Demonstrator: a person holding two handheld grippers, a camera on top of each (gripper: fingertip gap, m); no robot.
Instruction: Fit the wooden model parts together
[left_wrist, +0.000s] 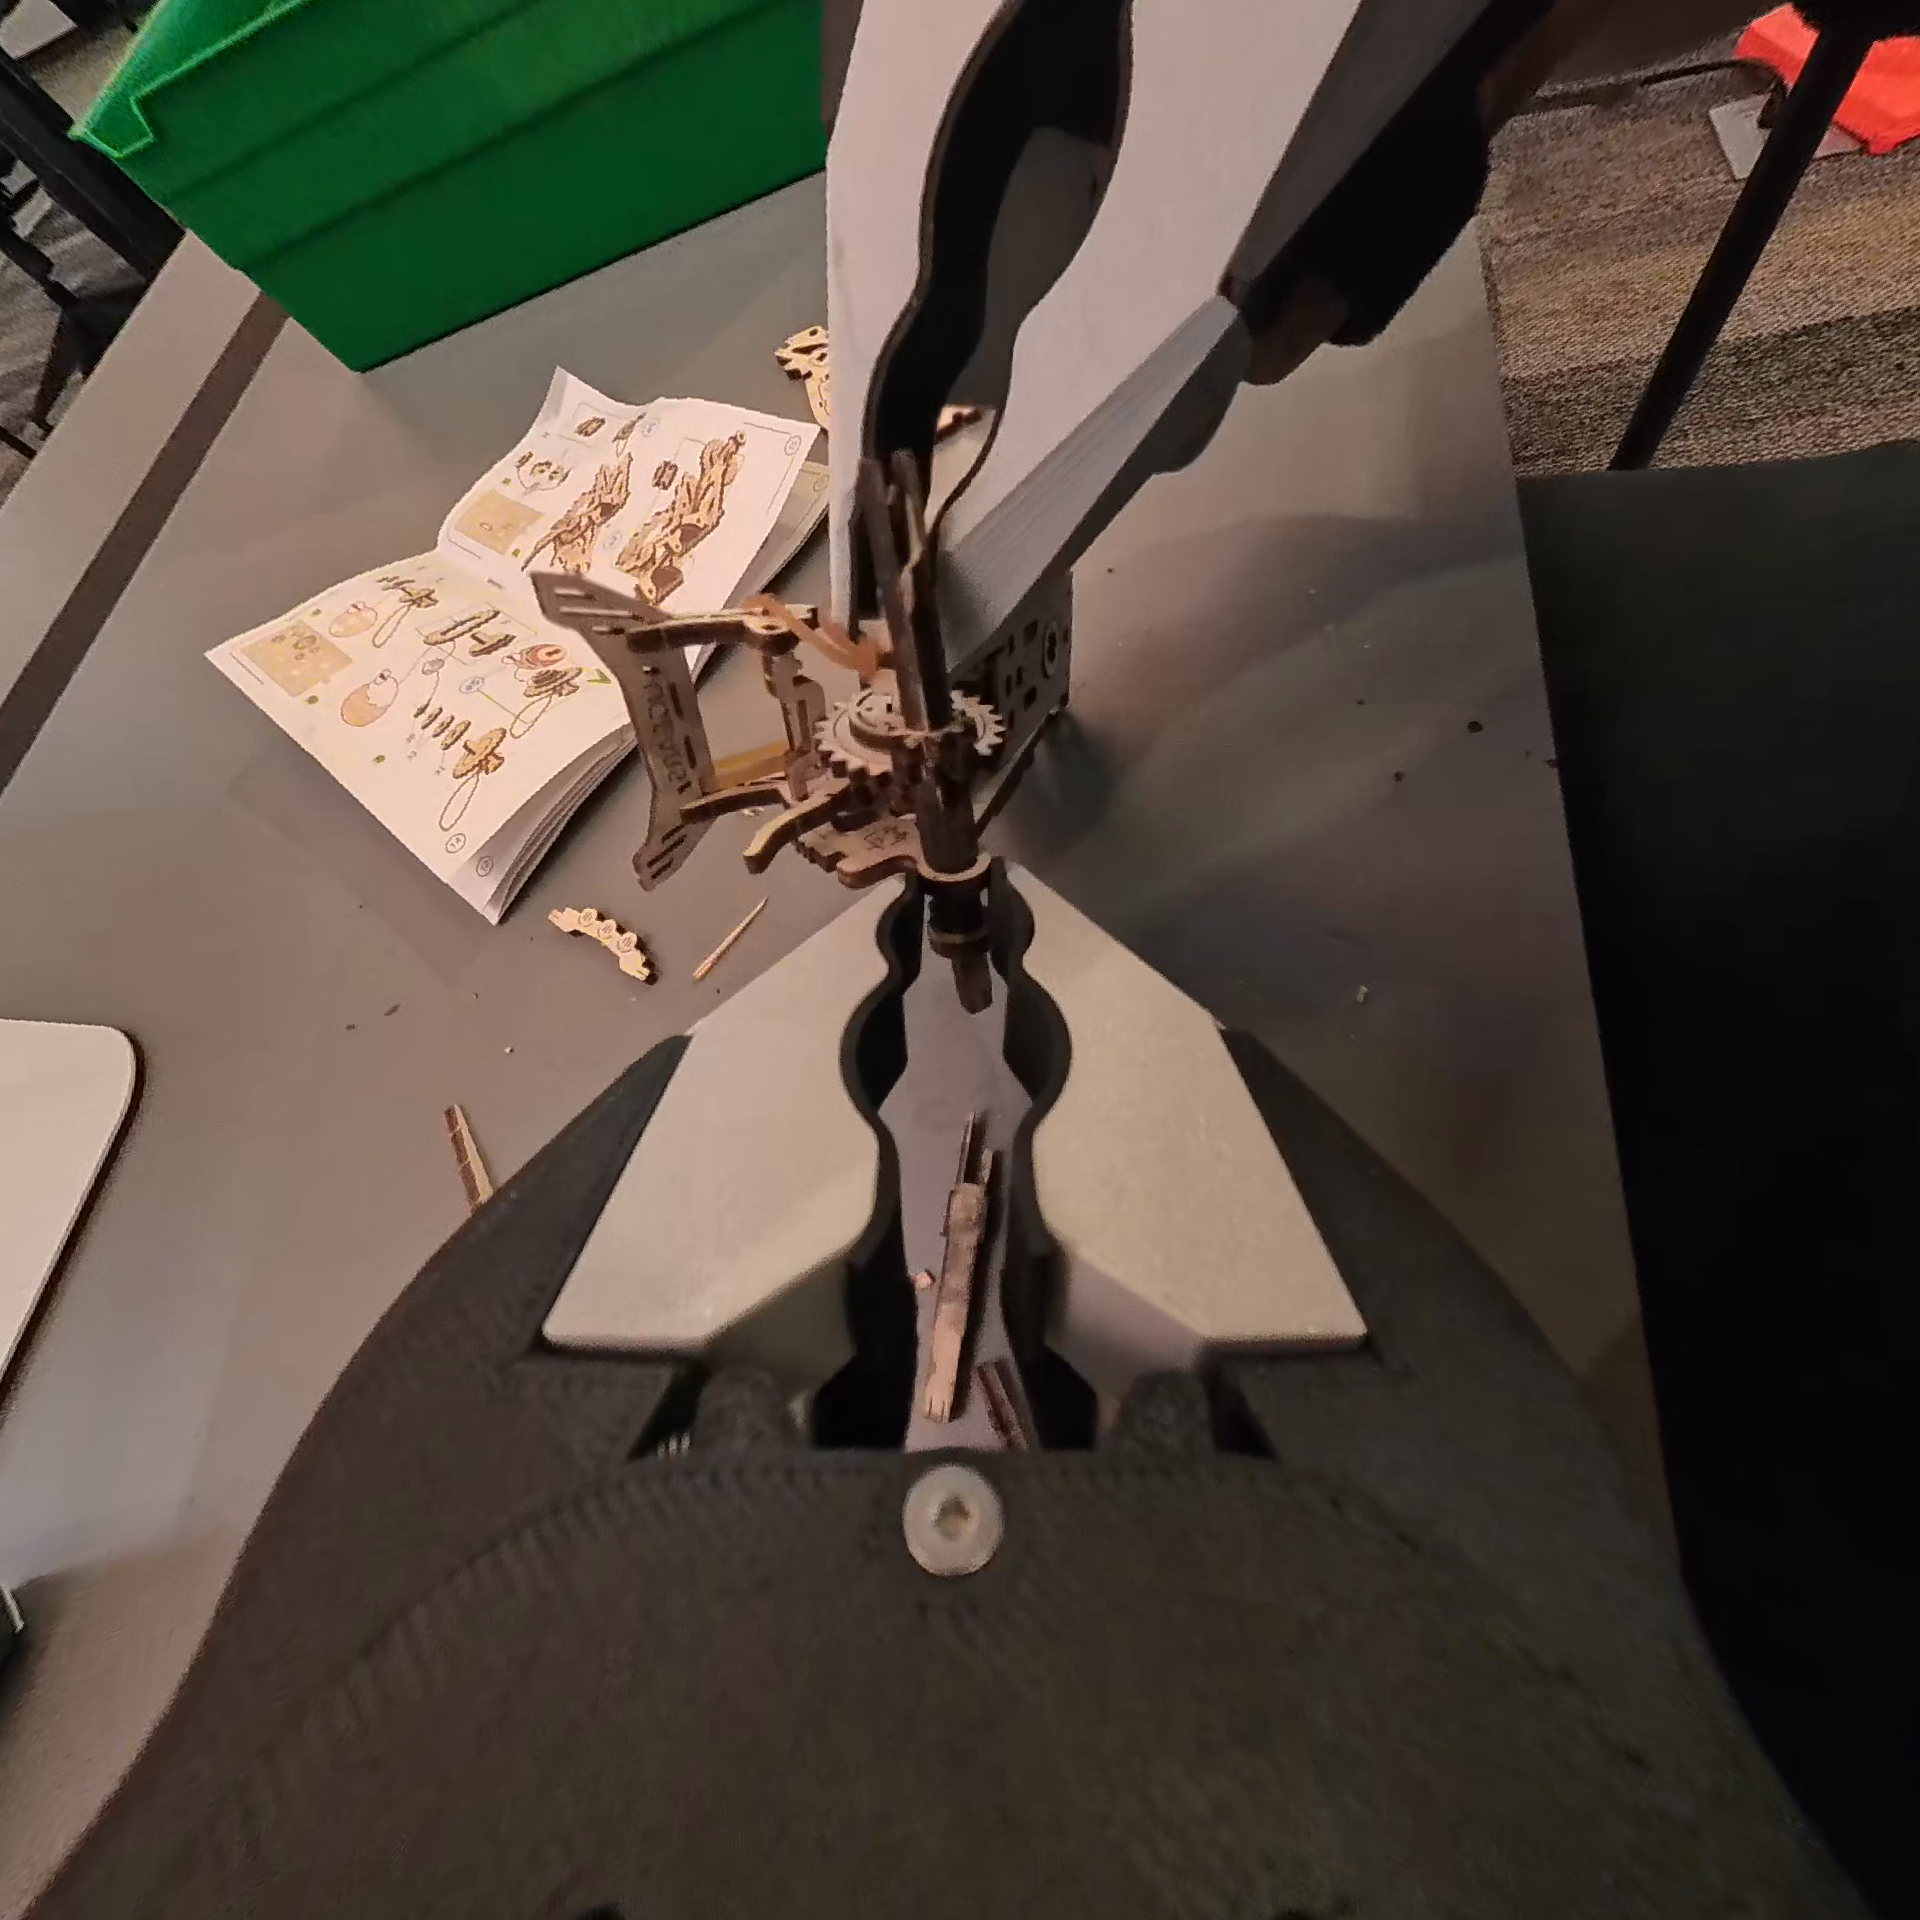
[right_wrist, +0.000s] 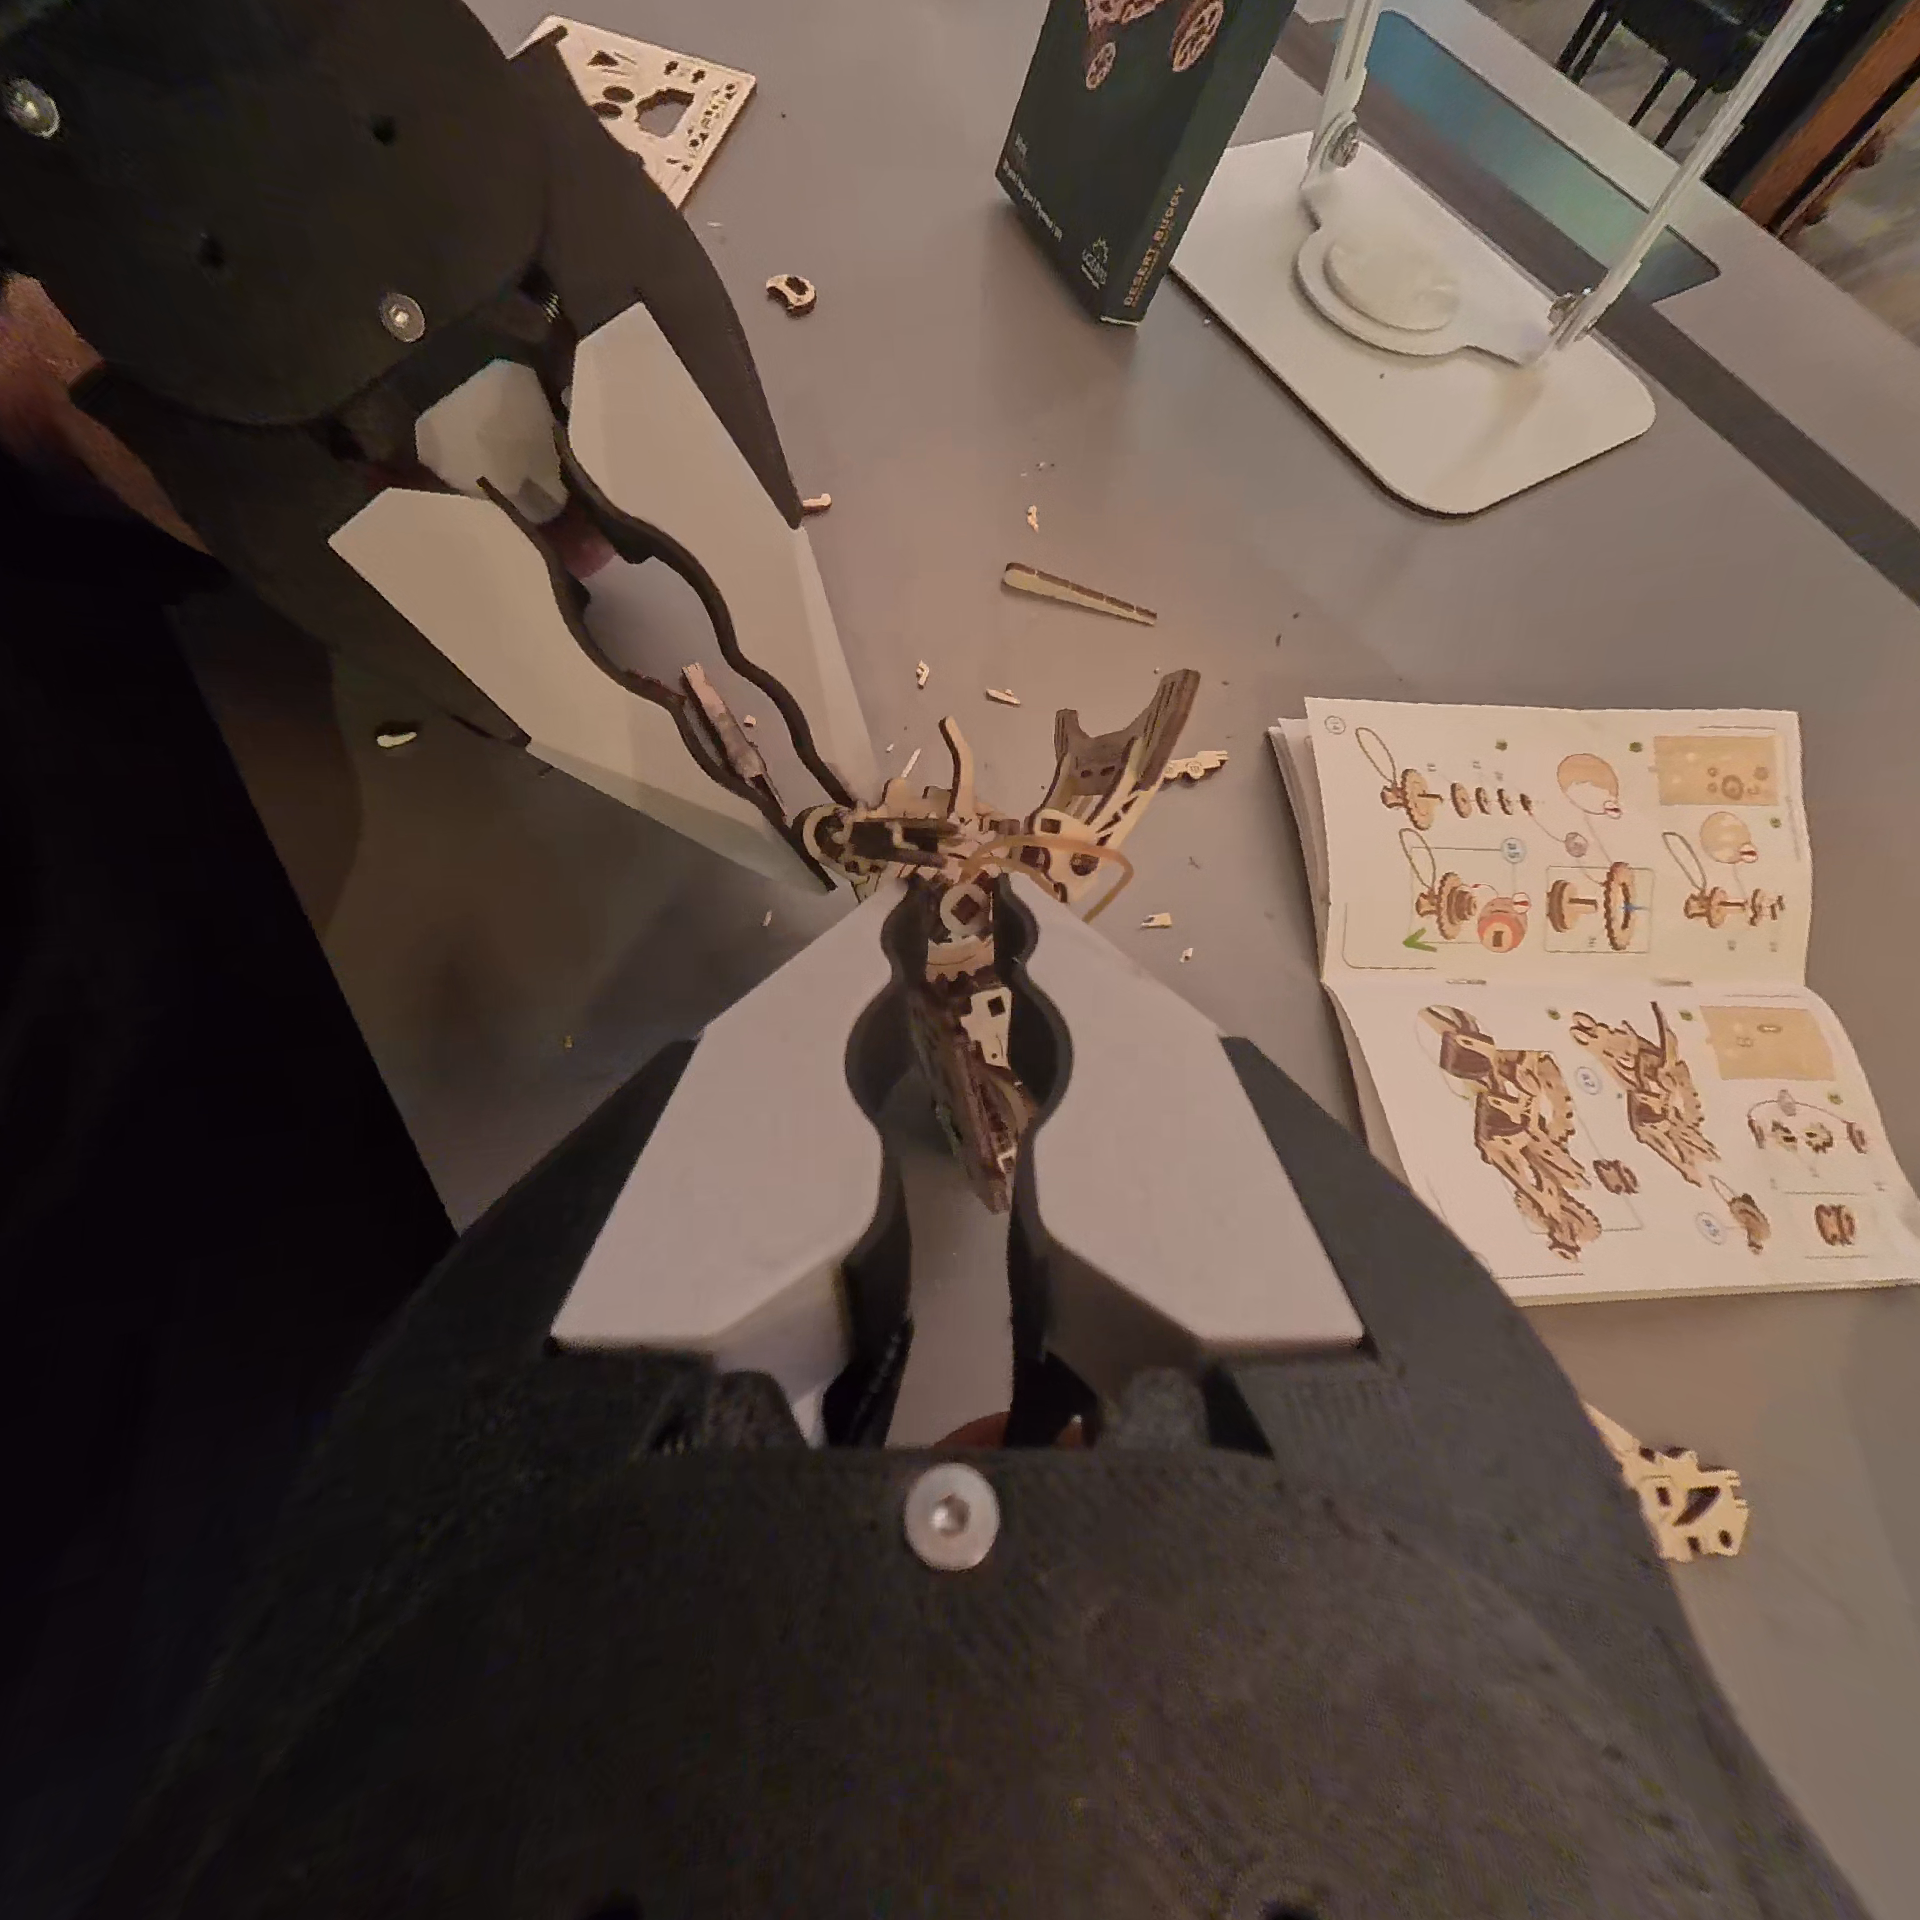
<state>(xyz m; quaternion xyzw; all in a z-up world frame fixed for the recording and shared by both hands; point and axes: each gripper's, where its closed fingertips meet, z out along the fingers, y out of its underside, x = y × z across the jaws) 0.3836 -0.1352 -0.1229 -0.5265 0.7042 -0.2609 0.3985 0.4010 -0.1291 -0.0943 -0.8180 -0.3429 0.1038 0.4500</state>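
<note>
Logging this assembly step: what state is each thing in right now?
left gripper: shut on the axle end of the wooden model.
right gripper: shut on the wooden model, held above the table.
instruction booklet: lying open.
dark box: standing upright.
green bin: on the table.

Two hand-held grippers (left_wrist: 951, 914) (right_wrist: 951, 935), one wooden model (left_wrist: 831, 748), one booklet (left_wrist: 499, 665), one green bin (left_wrist: 468, 156).
</note>
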